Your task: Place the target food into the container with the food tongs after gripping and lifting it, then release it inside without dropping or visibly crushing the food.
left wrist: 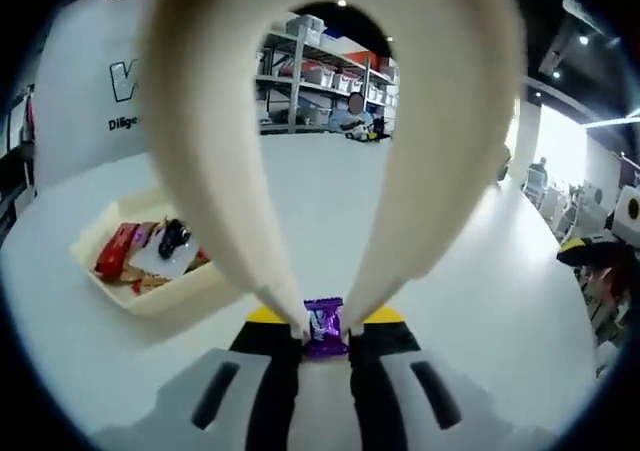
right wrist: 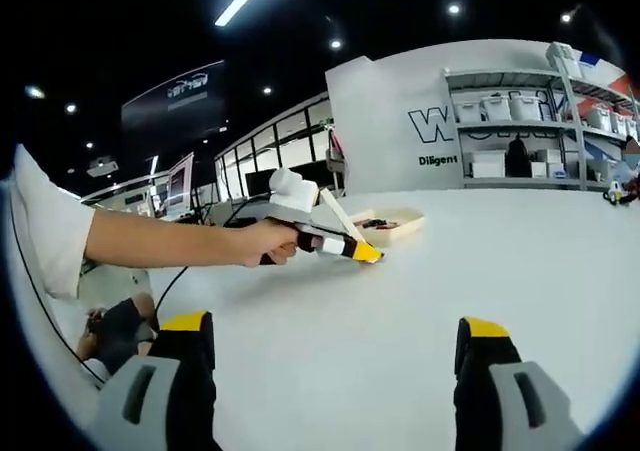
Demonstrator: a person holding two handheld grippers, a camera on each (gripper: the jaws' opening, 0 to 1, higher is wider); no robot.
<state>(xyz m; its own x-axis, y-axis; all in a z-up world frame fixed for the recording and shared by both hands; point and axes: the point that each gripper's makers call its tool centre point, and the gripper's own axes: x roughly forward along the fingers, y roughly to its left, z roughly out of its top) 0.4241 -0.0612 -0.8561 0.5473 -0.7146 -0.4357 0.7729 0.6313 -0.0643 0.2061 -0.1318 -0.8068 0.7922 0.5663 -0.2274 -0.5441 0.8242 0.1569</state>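
Observation:
My left gripper point(left wrist: 325, 317) is shut on cream food tongs point(left wrist: 215, 171), whose two arms arch up and meet again at the jaw tips. A small purple wrapped sweet point(left wrist: 324, 327) is pinched between the tong tips. To the left on the white table lies a shallow cream container point(left wrist: 150, 299) holding red packets, a white packet and a dark item. In the right gripper view a hand holds the left gripper point(right wrist: 362, 252) and the tongs point(right wrist: 338, 221) low over the table, just in front of the container point(right wrist: 400, 223). My right gripper point(right wrist: 335, 346) stands open, nothing between its jaws.
The white table point(right wrist: 480, 271) stretches wide around the container. The person's bare arm point(right wrist: 170, 241) reaches in from the left. Shelves with storage bins point(right wrist: 500, 111) line the back wall, and monitors point(right wrist: 180, 186) stand beyond the table's left edge.

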